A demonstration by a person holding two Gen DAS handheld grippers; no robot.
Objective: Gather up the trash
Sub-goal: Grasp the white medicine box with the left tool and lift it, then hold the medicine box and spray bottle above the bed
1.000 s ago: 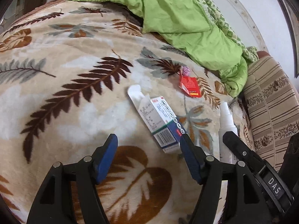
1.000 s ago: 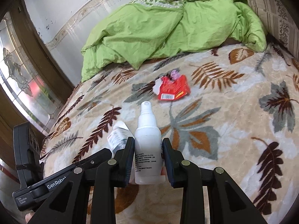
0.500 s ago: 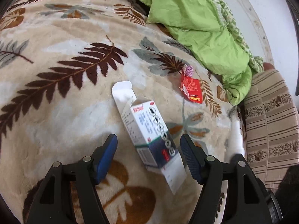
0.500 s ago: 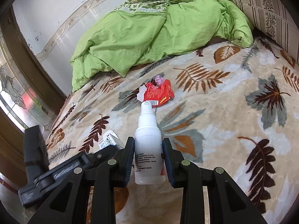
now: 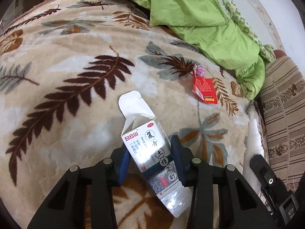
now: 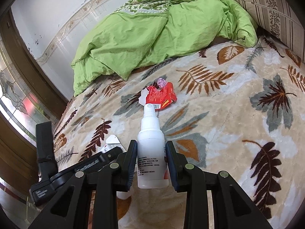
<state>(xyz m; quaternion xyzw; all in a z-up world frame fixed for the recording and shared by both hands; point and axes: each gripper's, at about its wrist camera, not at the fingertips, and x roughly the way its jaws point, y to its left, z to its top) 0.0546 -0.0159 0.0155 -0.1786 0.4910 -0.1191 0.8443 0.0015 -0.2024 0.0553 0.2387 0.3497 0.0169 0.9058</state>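
Left gripper [image 5: 150,158]: its jaws have just been closing and now clamp both sides of the medicine carton, which lies slantwise between the blue pads.
Medicine carton [image 5: 152,152]: white box with Chinese print and a green-grey band, top flap open toward 11 o'clock, lower end toward 5 o'clock; it lies on the blanket.
Right gripper [image 6: 151,158]: narrow, pads pressed on the sides of the spray bottle.
Spray bottle [image 6: 151,148]: white plastic, nozzle pointing to 12 o'clock in the right wrist view; in the left wrist view it shows at 3 o'clock, partly blurred.
Red wrapper [image 5: 205,89]: torn red packet on the blanket at 1 o'clock from the carton, well apart from it.
Pink ball [image 5: 199,70]: small crumpled pink wad touching the wrapper's far end.
Blanket [image 5: 66,76]: cream plush with brown and grey leaf print, covering the bed.
Green quilt [image 6: 152,34]: bunched at 12 o'clock along the wall.
Striped cushion [image 5: 284,114]: at 3 o'clock, beside the quilt.
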